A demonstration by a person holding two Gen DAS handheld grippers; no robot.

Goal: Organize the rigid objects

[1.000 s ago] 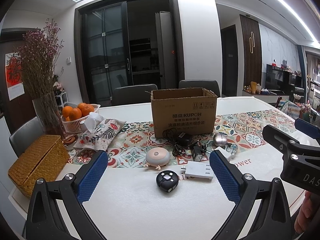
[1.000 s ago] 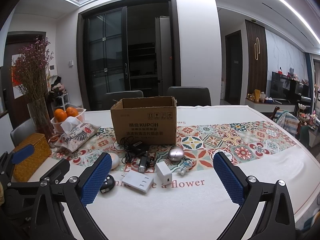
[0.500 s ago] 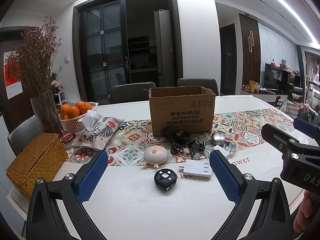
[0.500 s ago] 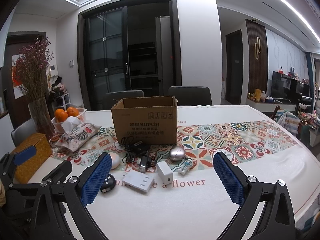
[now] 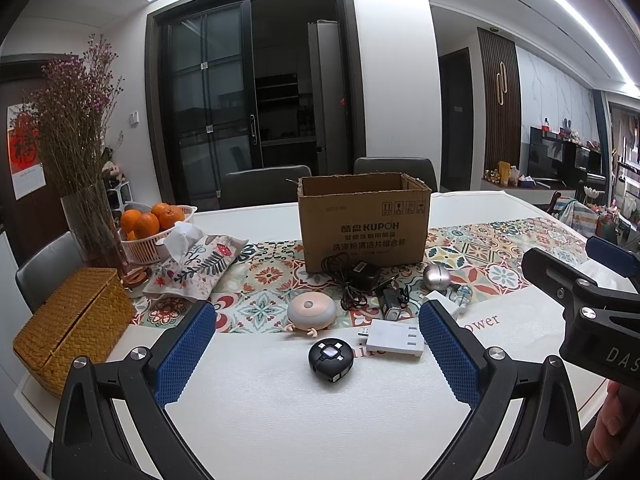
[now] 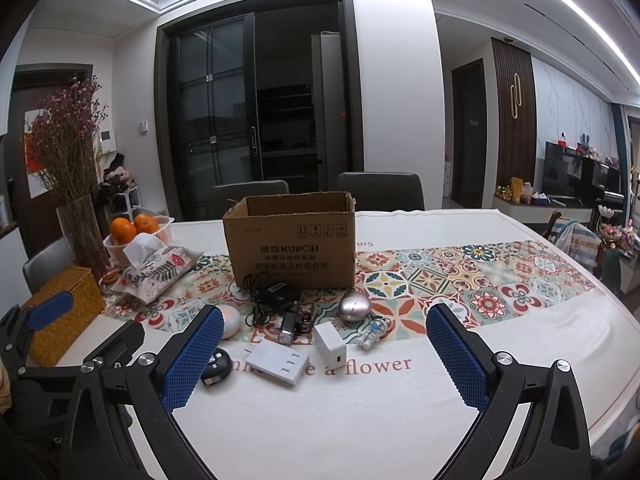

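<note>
- Left wrist view: the left tongs (image 5: 316, 354) are spread wide with nothing between them, hovering above the white desk (image 5: 320, 420). The open brown cardboard box (image 5: 364, 224) stands on the patterned runner. None of the small things looks packed yet, though the inside of the box is hidden from here.
- In front of the box lie a tangled black cable with its adapter (image 5: 354, 276) touching the box foot, a silver egg-shaped gadget (image 5: 437, 277), a round pink-and-white gadget with little feet (image 5: 311, 312), a white flat multi-port charger (image 5: 396, 338) and, farthest from the box, a round black cable reel (image 5: 331, 360).
- Writing: the box front reads "KUPOH" over lines of Chinese print; the desk cloth shows "ower" beside the charger; the other tool at the right edge bears "DAS".
- Right wrist view: the right tongs (image 6: 324, 360) are likewise wide apart and hold nothing. The whole job seems to be ahead: every item sits outside the box.
- Here a white cube plug (image 6: 330, 344) and a small astronaut figurine (image 6: 372, 332) also show in front of the box, the figurine just beside the silver egg.
- Writing: "KUPOH" again on the box; the cloth reads "e a flower".
</note>
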